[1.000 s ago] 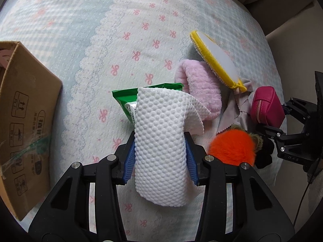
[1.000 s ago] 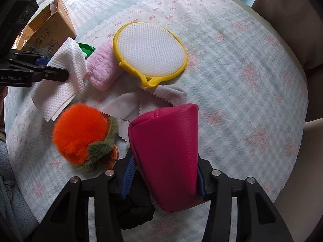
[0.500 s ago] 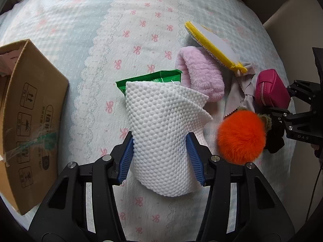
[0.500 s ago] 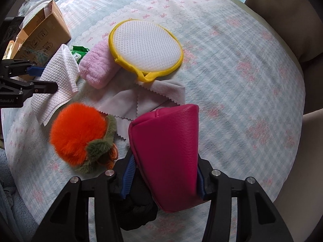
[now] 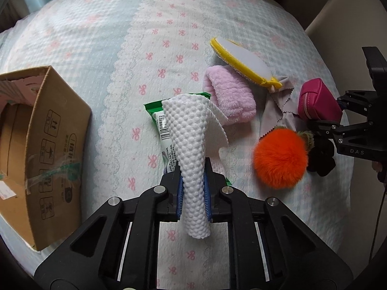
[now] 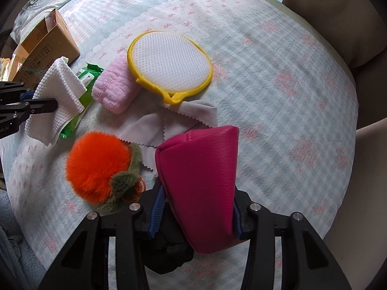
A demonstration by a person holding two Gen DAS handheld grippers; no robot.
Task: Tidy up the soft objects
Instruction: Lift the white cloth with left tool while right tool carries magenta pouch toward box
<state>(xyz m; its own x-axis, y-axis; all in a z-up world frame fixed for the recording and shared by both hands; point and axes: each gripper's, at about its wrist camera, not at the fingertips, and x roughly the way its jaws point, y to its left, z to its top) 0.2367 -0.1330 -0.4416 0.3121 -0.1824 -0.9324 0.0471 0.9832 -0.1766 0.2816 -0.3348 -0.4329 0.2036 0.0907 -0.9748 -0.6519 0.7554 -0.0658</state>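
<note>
My left gripper (image 5: 193, 169) is shut on a white waffle cloth (image 5: 191, 145), pinched into a narrow roll and lifted off the bed. Under the cloth lies a green wipes packet (image 5: 154, 113). My right gripper (image 6: 197, 193) has a magenta zip pouch (image 6: 200, 181) between its jaws, which are closing, and both pads touch its sides. On the bed between the two grippers lie an orange pompom (image 6: 96, 164), a pink fluffy cloth (image 6: 116, 89), a yellow-rimmed mesh pad (image 6: 169, 60) and a grey pinked cloth (image 6: 154, 125).
An open cardboard box (image 5: 48, 145) lies on its side at the left of the bedspread (image 5: 169, 24). A black soft item (image 6: 169, 253) sits under the right gripper. The bed edge and a beige cushion (image 6: 338, 12) are at the right.
The left jaws have closed on the white cloth, squeezing it from a wide fold into a narrow roll and raising it. More of the green packet shows. The right gripper keeps the pouch.
</note>
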